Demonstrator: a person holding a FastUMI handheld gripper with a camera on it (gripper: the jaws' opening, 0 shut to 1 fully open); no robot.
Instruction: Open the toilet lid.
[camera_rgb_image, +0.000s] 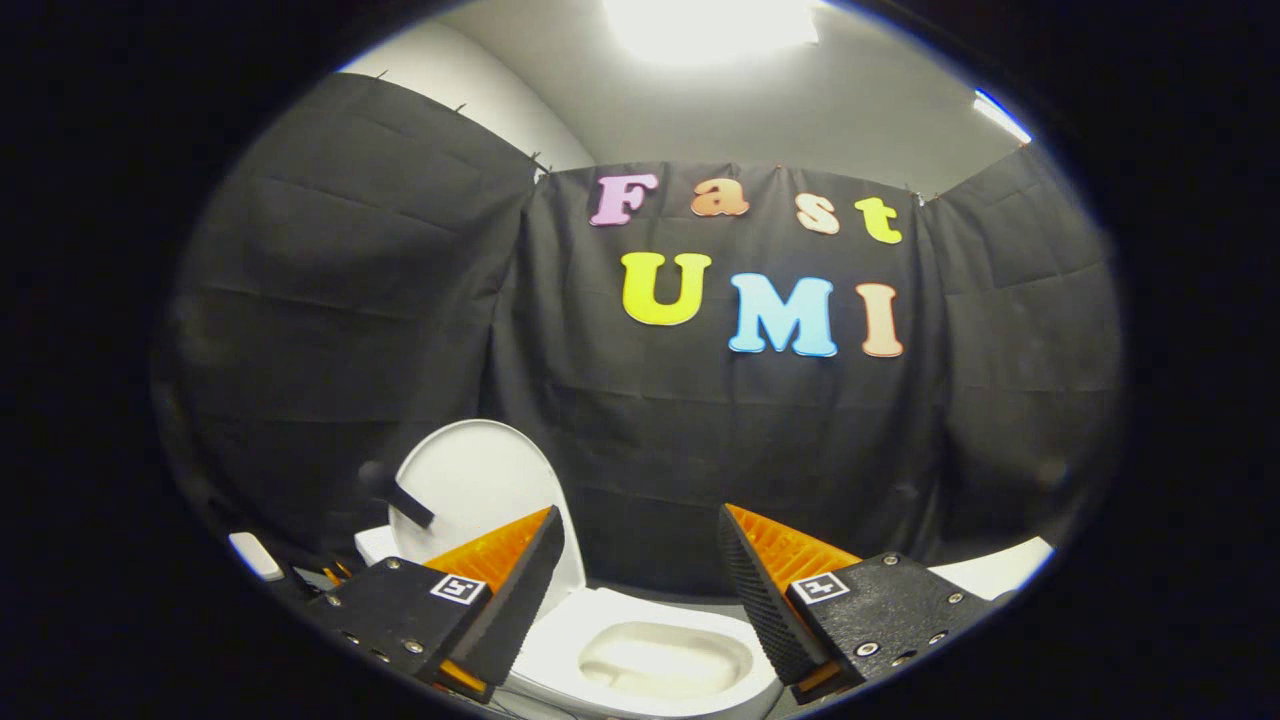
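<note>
Your gripper (640, 560) hovers level above the toilet, its fingers spread wide apart with nothing between them. Below and between them sits the open toilet bowl (665, 660). Its white toilet lid (480, 480) stands raised upright beyond your left finger, against the black cloth wall (700, 450). Overhead, a ceiling light (710, 25) glares.

The toilet lid (480, 480) was plain white, and the toilet bowl (660, 660) was white with a cream tone inside. The cloth wall (400, 330) was black. The ceiling (760, 110) was pale grey.
</note>
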